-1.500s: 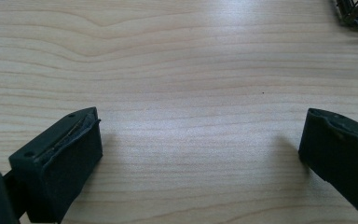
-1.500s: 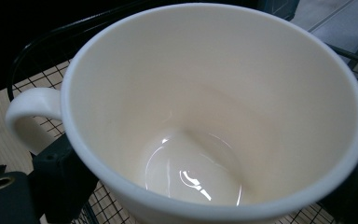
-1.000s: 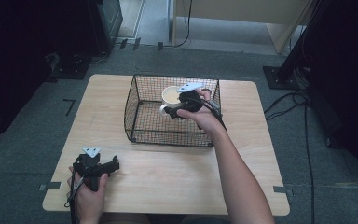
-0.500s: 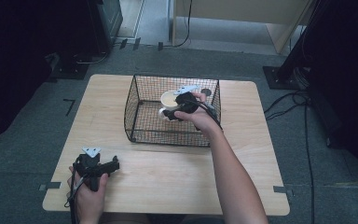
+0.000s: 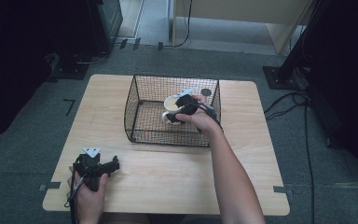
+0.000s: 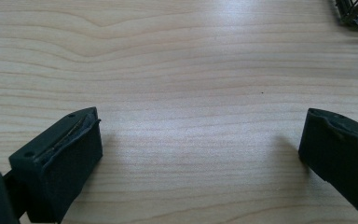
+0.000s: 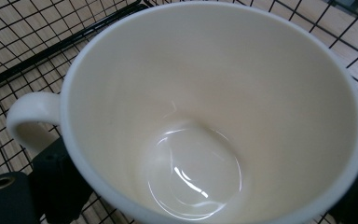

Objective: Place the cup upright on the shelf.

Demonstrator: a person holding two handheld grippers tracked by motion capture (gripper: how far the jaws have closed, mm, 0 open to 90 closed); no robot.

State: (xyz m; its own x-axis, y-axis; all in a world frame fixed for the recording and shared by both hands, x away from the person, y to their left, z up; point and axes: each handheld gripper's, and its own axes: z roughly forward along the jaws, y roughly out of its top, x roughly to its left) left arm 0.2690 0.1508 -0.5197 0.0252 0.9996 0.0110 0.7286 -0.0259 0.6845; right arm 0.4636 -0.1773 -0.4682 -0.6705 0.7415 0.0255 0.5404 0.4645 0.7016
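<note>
Gripping white cup (image 7: 214,116): right gripper (image 5: 179,109) inside wire basket (image 5: 140,112); left gripper (image 5: 95,165): jaws apart

Even overhead light brightens the table (image 5: 261,154); surroundings fall dark. Glare spots gleam inside the cup (image 7: 191,182); close views look soft.

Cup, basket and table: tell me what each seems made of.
Cup: looks like glazed ceramic, cream-white, with bright glossy reflections in its bottom. Basket: thin black wire mesh, probably coated metal. Table: light wood or a wood-look laminate, matte, with wavy grain lines; which of the two I cannot tell.
</note>
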